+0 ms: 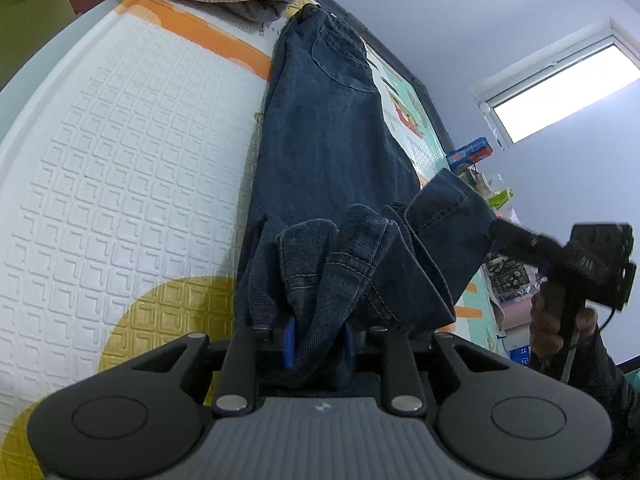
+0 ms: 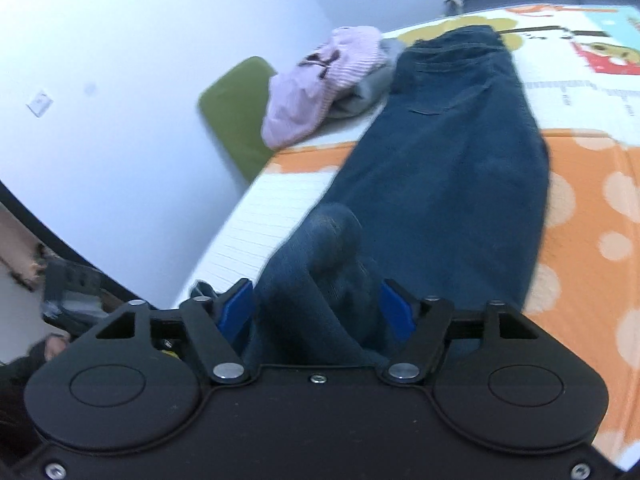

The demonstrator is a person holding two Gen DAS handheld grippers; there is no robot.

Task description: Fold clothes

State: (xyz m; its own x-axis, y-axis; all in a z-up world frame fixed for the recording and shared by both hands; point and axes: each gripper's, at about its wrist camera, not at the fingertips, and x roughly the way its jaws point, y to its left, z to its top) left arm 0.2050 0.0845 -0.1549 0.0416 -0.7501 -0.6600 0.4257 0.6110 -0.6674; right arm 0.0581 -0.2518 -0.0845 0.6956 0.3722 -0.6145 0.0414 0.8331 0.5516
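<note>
Dark blue jeans [image 1: 328, 140] lie lengthwise on a patterned play mat [image 1: 120, 160], waist at the far end. My left gripper [image 1: 319, 340] is shut on the bunched leg hems, with denim squeezed between its blue pads. In the right wrist view the jeans [image 2: 452, 168] stretch away and a fold of denim rises between the jaws of my right gripper [image 2: 316, 312]. Its blue pads stand wide apart and do not press the cloth. In the left wrist view the right gripper [image 1: 500, 230] sits blurred beside the second cuff, held by a hand.
A pink striped garment [image 2: 320, 80] and a grey one lie piled at the mat's far end beside a green cushion [image 2: 236, 120]. The mat [image 2: 580, 200] is orange with pale dots to the right. Boxes and clutter [image 1: 472, 156] line the wall under a window [image 1: 560, 92].
</note>
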